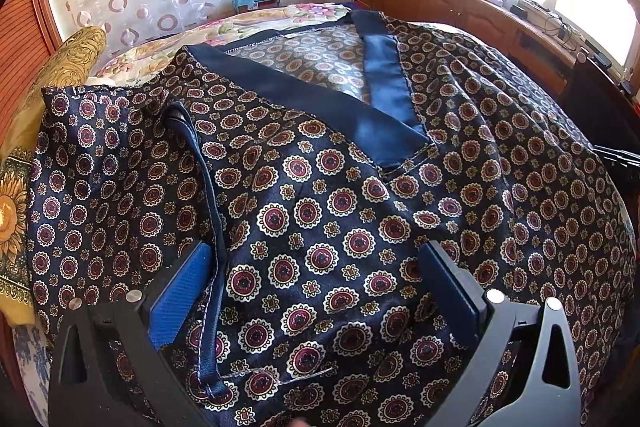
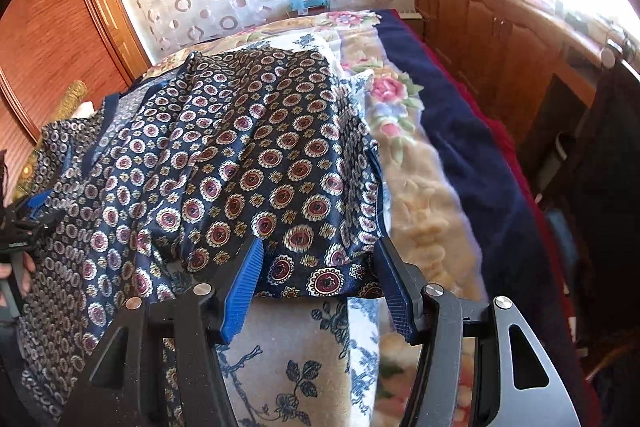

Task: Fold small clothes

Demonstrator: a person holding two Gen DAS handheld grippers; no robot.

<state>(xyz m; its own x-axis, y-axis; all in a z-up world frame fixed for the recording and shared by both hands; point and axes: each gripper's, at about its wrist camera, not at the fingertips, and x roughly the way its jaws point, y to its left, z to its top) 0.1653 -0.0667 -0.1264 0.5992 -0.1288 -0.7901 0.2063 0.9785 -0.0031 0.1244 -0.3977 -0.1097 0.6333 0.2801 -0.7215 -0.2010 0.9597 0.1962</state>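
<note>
Shirt (image 1: 320, 195) spread flat on the bed (image 2: 420, 187), collar away. Left claw (image 1: 316, 291) spread wide over the fabric by the sleeve seam; right claw (image 2: 320, 287) spread at the hem edge, gripping nothing. Pinch both edges evenly, lift low, keep the slippery cloth taut while folding.

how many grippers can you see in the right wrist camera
2. The right gripper fills the bottom foreground, fingers open around the patterned shirt's near edge. The left gripper shows partly at the far left edge, over the shirt's other side.
</note>
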